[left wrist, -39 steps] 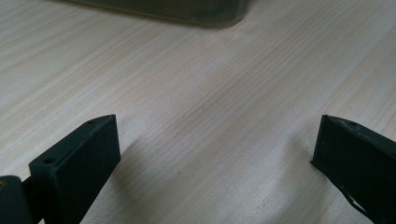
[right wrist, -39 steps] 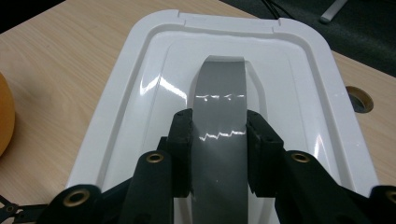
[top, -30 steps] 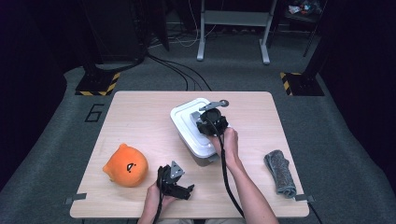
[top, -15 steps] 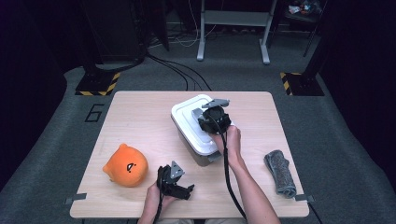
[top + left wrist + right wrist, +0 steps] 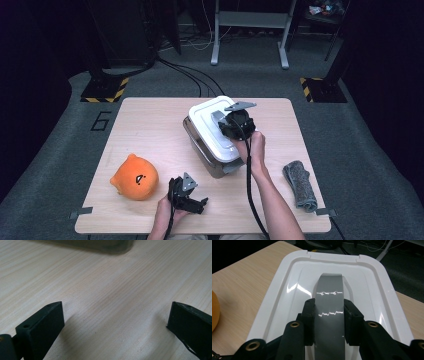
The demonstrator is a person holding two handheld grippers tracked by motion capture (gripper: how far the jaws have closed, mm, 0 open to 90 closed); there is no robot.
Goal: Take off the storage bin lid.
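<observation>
A white lid (image 5: 210, 125) with a grey handle (image 5: 329, 290) hangs slightly tilted above a grey translucent bin (image 5: 207, 161) at the table's middle. My right gripper (image 5: 225, 122) is shut on that handle; in the right gripper view its jaws press both sides of the grey strip, gripper (image 5: 329, 307), lid (image 5: 287, 290). The left gripper (image 5: 200, 202) lies near the table's front edge, jaws wide apart over bare wood, gripper (image 5: 116, 315). The bin's bottom edge (image 5: 100, 245) shows just ahead of it.
An orange plush toy (image 5: 134, 177) sits at the front left of the wooden table (image 5: 150, 130). A rolled grey cloth (image 5: 301, 185) lies at the front right. Cables and stand legs are on the floor beyond the far edge.
The right gripper has risen a little with the lid, which has lifted off the bin and shifted towards the far right. The left gripper has kept still.
</observation>
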